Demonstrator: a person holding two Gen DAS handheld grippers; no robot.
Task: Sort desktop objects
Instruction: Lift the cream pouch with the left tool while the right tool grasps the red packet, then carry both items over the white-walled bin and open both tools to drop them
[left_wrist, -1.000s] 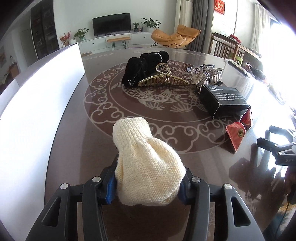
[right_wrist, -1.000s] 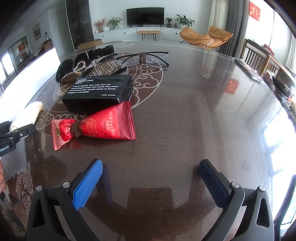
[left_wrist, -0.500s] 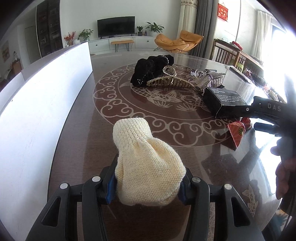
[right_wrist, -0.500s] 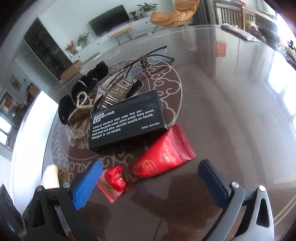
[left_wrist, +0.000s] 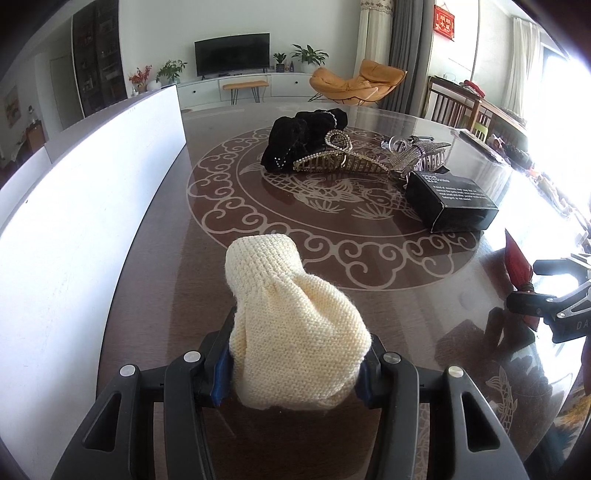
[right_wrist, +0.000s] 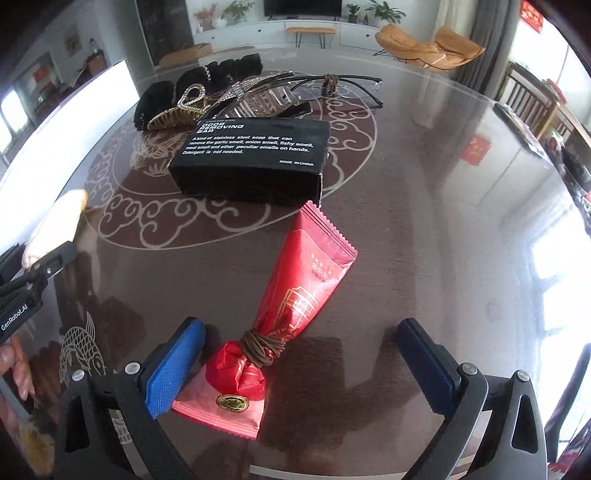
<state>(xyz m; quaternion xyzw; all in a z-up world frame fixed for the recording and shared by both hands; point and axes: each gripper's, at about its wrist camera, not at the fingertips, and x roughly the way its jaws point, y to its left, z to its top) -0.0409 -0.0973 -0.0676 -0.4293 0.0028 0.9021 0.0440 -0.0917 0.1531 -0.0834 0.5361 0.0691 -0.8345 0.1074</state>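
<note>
Cream knitted pouch (left_wrist: 295, 325): clamped between the left gripper (left_wrist: 295, 373) pads, held above the table (left_wrist: 155, 302) near its edge. Red packet (right_wrist: 295, 295), tied with brown cord: on the table between the right gripper (right_wrist: 299, 365) jaws, which stand wide, untouched. Black box (right_wrist: 255, 155), hair clips (left_wrist: 340, 162), black scrunchies (left_wrist: 299, 138), glasses (right_wrist: 343, 86): clustered mid-table, unsorted. Sorting barely begun, by appearance. Both grippers pitch steeply downward.

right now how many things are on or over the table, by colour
black: 2, velvet scrunchie, soap box
gold: 1, gold claw clip
silver: 1, silver claw clip
red: 1, red packet
cream: 1, knit pouch
dark-framed: 1, glasses
total: 7
</note>
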